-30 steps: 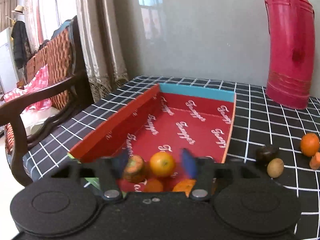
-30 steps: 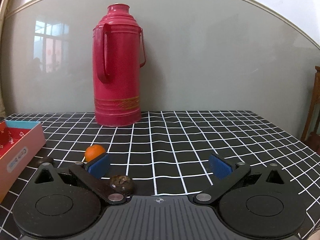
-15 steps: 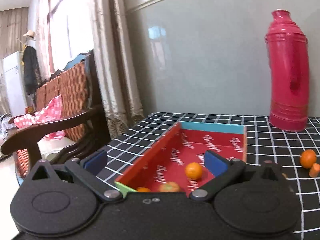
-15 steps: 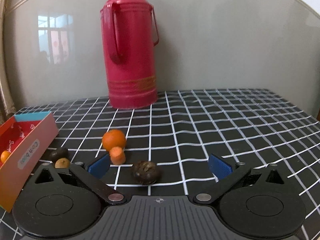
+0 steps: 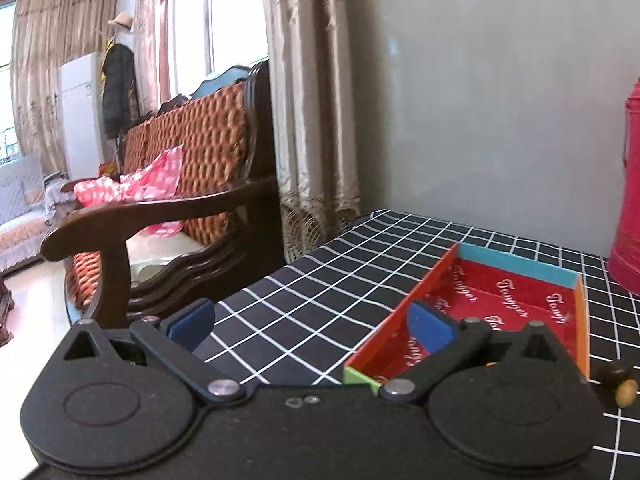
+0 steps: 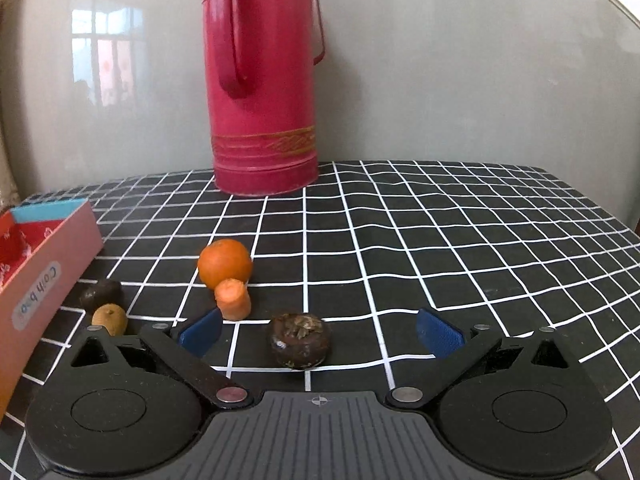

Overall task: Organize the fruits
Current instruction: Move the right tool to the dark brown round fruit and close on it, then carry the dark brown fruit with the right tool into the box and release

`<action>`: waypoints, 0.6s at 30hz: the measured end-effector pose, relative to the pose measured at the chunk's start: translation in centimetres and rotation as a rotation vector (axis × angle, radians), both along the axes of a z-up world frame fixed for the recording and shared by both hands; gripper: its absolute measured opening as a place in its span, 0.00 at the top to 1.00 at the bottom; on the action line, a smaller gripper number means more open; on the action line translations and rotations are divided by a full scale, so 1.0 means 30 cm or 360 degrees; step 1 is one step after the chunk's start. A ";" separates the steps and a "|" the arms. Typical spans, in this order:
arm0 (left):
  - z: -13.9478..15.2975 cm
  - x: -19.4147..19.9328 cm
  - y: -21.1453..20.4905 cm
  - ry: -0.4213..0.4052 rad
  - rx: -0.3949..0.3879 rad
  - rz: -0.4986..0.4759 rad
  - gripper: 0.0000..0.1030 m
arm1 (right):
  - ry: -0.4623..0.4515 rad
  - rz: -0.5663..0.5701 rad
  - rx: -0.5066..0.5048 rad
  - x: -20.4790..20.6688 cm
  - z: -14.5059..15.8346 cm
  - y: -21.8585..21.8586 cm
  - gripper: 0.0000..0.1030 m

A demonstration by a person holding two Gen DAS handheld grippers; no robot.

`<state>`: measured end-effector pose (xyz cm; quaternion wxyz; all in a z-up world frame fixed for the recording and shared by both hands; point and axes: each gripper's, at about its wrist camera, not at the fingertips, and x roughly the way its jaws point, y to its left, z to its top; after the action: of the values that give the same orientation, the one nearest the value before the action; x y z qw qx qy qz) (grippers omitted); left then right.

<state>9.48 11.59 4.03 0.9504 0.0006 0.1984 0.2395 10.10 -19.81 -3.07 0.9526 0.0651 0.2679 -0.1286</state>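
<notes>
Both tongs gape, released: right tongs (image 6: 320, 330) straddle a dark water chestnut (image 6: 300, 340); left tongs (image 5: 312, 322) hover beside the red box (image 5: 516, 292).

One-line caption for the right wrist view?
Open right hand-held gripper frames a dark brown fruit on the checked tablecloth.

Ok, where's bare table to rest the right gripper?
Free: the checked cloth right of the orange and red thermos. Crowded: the strip between the box and the dark fruit ahead of the right gripper.
</notes>
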 end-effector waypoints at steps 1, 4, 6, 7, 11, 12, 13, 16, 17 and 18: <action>-0.001 -0.004 0.006 0.0002 -0.0003 0.0007 0.06 | -0.0001 0.0007 -0.0004 0.004 -0.002 0.005 0.13; -0.003 -0.009 0.020 0.0007 -0.0007 0.0026 0.06 | 0.0062 0.0025 0.0013 0.026 -0.021 0.008 0.42; -0.006 -0.006 0.026 0.0014 -0.0011 0.0031 0.06 | 0.0114 0.0011 0.0050 0.040 -0.041 -0.001 0.42; -0.007 -0.006 0.026 0.0016 -0.0014 0.0032 0.06 | 0.0117 0.0005 0.0049 0.041 -0.044 -0.002 0.42; -0.008 -0.005 0.028 0.0019 -0.0018 0.0032 0.06 | 0.0114 0.0022 0.0038 0.037 -0.044 0.005 0.63; -0.010 -0.004 0.028 0.0021 -0.0018 0.0032 0.06 | 0.0115 0.0021 0.0042 0.038 -0.042 0.007 0.63; -0.010 -0.004 0.028 0.0023 -0.0018 0.0034 0.06 | 0.0116 0.0020 0.0048 0.036 -0.041 0.003 0.63; -0.014 -0.003 0.029 0.0028 -0.0017 0.0040 0.06 | 0.0112 0.0023 0.0047 0.038 -0.035 0.003 0.63; -0.014 -0.002 0.030 0.0029 -0.0019 0.0043 0.06 | 0.0096 0.0020 0.0037 0.035 -0.027 0.007 0.63; -0.015 -0.002 0.033 0.0030 -0.0023 0.0046 0.06 | 0.0075 0.0017 0.0019 0.023 -0.018 0.012 0.63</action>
<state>9.42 12.57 3.58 0.9449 -0.0068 0.2090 0.2519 10.78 -19.45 -3.60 0.9463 0.0663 0.2914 -0.1235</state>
